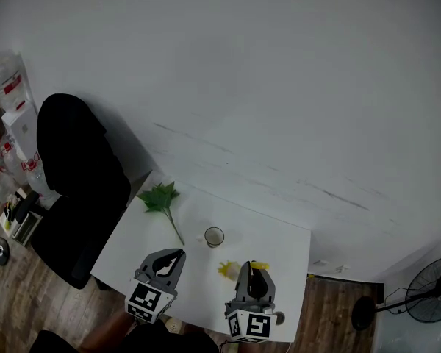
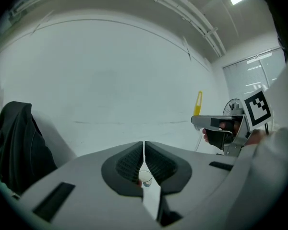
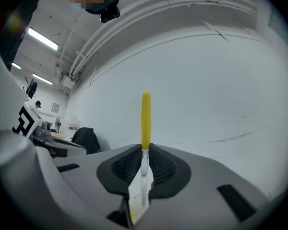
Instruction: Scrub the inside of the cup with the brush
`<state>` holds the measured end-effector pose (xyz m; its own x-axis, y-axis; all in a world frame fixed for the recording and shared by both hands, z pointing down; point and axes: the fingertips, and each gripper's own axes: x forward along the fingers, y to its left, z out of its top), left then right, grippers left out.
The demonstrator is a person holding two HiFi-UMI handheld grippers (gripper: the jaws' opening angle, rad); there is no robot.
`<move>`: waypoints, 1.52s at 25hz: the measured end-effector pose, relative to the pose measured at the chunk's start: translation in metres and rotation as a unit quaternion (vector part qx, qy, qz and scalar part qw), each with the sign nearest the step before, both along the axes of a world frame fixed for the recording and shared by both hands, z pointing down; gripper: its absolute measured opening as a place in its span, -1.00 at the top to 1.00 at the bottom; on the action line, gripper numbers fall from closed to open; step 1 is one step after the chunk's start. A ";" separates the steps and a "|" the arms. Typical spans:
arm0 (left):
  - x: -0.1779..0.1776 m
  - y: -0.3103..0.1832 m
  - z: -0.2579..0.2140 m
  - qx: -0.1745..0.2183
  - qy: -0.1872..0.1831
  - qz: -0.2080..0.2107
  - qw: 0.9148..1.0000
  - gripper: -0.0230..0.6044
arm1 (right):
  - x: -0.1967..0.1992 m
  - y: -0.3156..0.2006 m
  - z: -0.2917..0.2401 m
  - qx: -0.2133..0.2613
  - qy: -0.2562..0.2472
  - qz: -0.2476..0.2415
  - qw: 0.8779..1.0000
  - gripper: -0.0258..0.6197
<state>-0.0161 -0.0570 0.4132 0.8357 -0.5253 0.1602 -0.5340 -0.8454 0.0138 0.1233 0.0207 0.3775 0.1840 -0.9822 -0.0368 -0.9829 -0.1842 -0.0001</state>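
A small white cup (image 1: pixel 214 236) stands upright near the middle of the white table (image 1: pixel 279 248). My right gripper (image 1: pixel 251 271) is at the table's front, right of the cup, shut on a brush whose yellow handle (image 3: pixel 146 119) sticks up out of the jaws. The brush's white neck (image 3: pixel 143 176) runs down between the pads. My left gripper (image 1: pixel 173 257) is at the front left with its jaws shut on nothing. Through the slit below them the cup (image 2: pixel 145 178) shows ahead. The brush's handle (image 2: pixel 198 103) also shows in the left gripper view.
A green leafy sprig (image 1: pixel 162 198) lies at the table's back left. A yellow lump (image 1: pixel 228 269) lies just left of the right gripper. A black office chair (image 1: pixel 77 186) stands left of the table, a floor fan (image 1: pixel 432 298) at the right, and the white wall behind.
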 end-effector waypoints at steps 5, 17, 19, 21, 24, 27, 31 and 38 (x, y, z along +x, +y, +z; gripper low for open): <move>0.010 -0.024 0.009 -0.011 -0.005 -0.020 1.000 0.83 | 0.011 -0.034 0.006 -0.008 -0.005 -0.022 1.000 0.73; 0.027 -0.072 0.048 -0.051 -0.026 -0.060 0.997 0.83 | 0.025 -0.105 0.032 -0.030 -0.019 -0.081 0.996 0.73; 0.031 -0.079 0.053 -0.057 -0.029 -0.064 0.996 0.83 | 0.027 -0.116 0.036 -0.036 -0.017 -0.089 0.995 0.73; 0.034 -0.084 0.057 -0.061 -0.032 -0.067 0.995 0.83 | 0.030 -0.124 0.039 -0.039 -0.020 -0.095 0.994 0.73; 0.037 -0.092 0.064 -0.069 -0.036 -0.072 0.994 0.83 | 0.032 -0.137 0.045 -0.043 -0.024 -0.104 0.993 0.73; 0.040 -0.099 0.071 -0.076 -0.040 -0.077 0.993 0.83 | 0.034 -0.150 0.050 -0.046 -0.027 -0.112 0.992 0.73; 0.043 -0.108 0.080 -0.084 -0.043 -0.083 0.992 0.83 | 0.037 -0.164 0.060 -0.054 -0.030 -0.120 0.991 0.73; 0.047 -0.118 0.099 -0.100 -0.054 -0.087 0.990 0.83 | 0.041 -0.181 0.085 -0.076 -0.039 -0.128 0.988 0.73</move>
